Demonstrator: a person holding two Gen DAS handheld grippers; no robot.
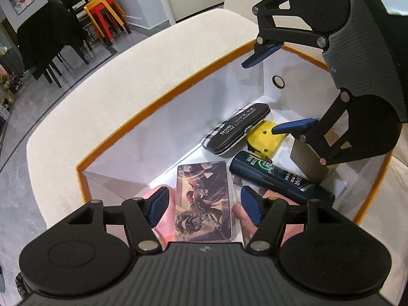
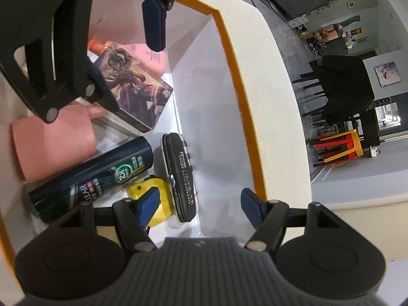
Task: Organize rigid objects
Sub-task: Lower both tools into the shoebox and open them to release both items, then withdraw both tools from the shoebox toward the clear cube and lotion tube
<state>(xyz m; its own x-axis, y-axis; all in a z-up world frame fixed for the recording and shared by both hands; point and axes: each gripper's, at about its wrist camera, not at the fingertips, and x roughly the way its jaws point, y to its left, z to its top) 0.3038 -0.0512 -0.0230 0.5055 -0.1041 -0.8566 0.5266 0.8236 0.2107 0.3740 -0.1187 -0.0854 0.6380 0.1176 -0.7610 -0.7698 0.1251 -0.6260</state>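
An orange-rimmed white storage box holds all the objects. My left gripper is open, its pads on either side of an illustrated flat box without touching it. My right gripper is also open, hovering over a black glasses case and a yellow tape measure. A dark blue shampoo bottle lies beside them. Pink bottles lie under the illustrated box. The right gripper hangs above the case; the left gripper shows top left.
The storage box rests on a cream sofa cushion. Beyond it lies grey floor with a black draped chair and red and yellow stools. A tan card stands at the box's right wall.
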